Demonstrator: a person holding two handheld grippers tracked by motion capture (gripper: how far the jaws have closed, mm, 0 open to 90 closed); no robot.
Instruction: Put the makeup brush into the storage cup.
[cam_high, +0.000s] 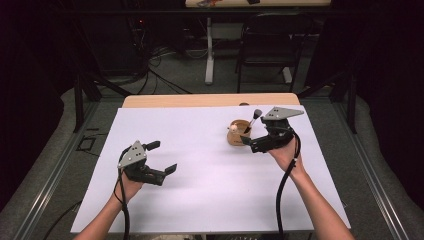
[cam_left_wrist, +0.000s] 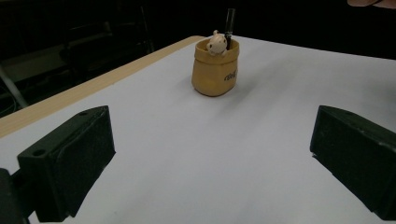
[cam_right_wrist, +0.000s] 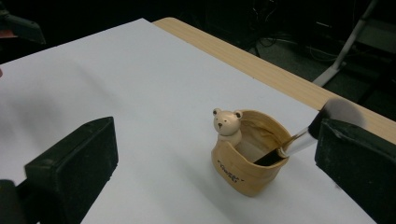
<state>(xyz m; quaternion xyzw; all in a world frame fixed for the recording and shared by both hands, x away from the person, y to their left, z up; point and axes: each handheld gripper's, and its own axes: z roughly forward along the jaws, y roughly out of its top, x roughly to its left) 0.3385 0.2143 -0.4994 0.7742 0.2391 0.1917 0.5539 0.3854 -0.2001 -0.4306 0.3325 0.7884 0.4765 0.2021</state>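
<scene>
A small tan pot (cam_high: 237, 134) with a little bear figure (cam_right_wrist: 227, 123) on its rim stands right of centre on the white sheet. A makeup brush (cam_high: 254, 119) leans in it, black handle down and grey bristle head (cam_right_wrist: 343, 110) up. My right gripper (cam_high: 258, 135) hovers open just right of the pot, and in the right gripper view the pot (cam_right_wrist: 250, 165) sits ahead between the wide jaws. My left gripper (cam_high: 162, 157) is open and empty over the sheet's left part. Far ahead of it I see the pot (cam_left_wrist: 215, 70) and the brush handle (cam_left_wrist: 229, 23).
The white sheet (cam_high: 200, 165) covers most of the wooden table (cam_high: 190, 100), whose far edge shows bare. Beyond the table stand a dark chair (cam_high: 270, 45), a white table leg (cam_high: 209, 50) and floor cables. Black cables trail from both grippers toward the near edge.
</scene>
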